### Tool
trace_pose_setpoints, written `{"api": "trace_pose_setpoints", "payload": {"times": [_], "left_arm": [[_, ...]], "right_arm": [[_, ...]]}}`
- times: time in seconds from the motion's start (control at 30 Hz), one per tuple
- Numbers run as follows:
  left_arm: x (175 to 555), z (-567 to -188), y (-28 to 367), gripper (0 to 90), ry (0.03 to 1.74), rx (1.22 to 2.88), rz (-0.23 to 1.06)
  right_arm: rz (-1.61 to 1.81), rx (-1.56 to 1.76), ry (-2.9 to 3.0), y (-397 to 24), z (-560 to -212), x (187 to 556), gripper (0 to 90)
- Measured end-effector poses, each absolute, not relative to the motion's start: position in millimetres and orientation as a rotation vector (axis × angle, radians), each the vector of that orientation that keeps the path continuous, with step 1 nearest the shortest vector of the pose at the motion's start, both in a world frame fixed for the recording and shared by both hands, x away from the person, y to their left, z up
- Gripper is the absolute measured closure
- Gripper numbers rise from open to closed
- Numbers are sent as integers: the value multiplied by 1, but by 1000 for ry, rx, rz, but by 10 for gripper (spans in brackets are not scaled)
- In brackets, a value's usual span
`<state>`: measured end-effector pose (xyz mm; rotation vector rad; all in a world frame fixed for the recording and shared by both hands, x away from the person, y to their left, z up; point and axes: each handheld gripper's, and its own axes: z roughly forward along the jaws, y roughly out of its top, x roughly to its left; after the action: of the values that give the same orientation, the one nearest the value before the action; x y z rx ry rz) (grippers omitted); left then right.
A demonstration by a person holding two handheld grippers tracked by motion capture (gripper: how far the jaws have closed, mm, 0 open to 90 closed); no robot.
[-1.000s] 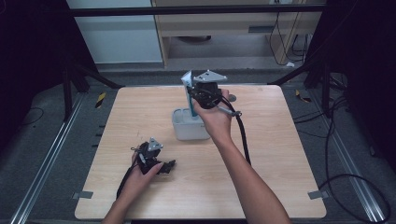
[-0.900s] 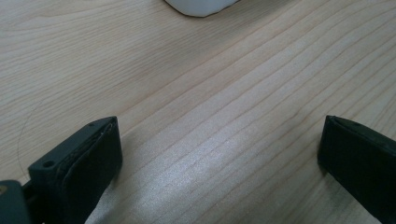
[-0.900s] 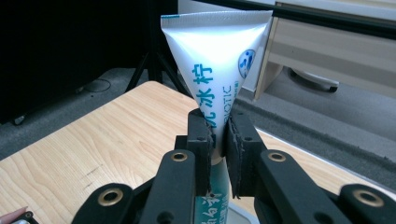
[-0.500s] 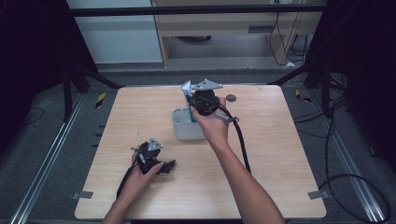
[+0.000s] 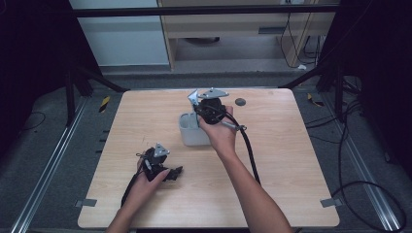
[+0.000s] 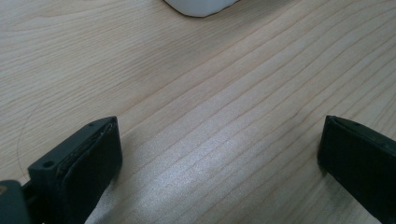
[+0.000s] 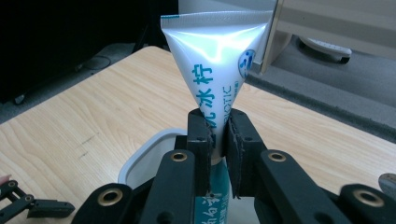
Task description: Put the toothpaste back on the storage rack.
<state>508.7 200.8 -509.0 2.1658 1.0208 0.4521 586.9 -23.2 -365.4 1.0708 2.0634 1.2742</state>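
A white toothpaste tube [image 7: 212, 60] with blue lettering stands upright, crimped end up, with my right gripper [image 7: 218, 135] shut on its middle. The tube's lower end hangs just over the mouth of a pale grey cup [image 7: 140, 158]. From above, the tube [image 5: 193, 97] and right gripper [image 5: 201, 110] sit over the cup [image 5: 192, 132] at the table's middle back. My left gripper [image 5: 171, 173] lies on the wooden table [image 5: 291, 145] near the front left. Its jaws stand wide apart [image 6: 217, 158] over bare wood, with the cup's edge [image 6: 201, 7] ahead.
A small dark disc [image 5: 239, 102] lies on the table behind the cup to the right. The right gripper's cable [image 5: 250, 150] trails along the forearm. Dark metal frame legs and floor cables surround the table; a cabinet stands beyond its far edge.
My right gripper has come down with the tube, closer to the cup's mouth. The left gripper has stayed where it was.
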Motion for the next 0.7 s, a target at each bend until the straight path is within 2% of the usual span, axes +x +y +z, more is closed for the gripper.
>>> {"api": "trace_pose_setpoints", "payload": {"times": [0.7], "left_arm": [[509, -509, 201, 0, 1023, 2165, 451]], "right_arm": [[1237, 1104, 2107, -18, -388, 590, 807]]}}
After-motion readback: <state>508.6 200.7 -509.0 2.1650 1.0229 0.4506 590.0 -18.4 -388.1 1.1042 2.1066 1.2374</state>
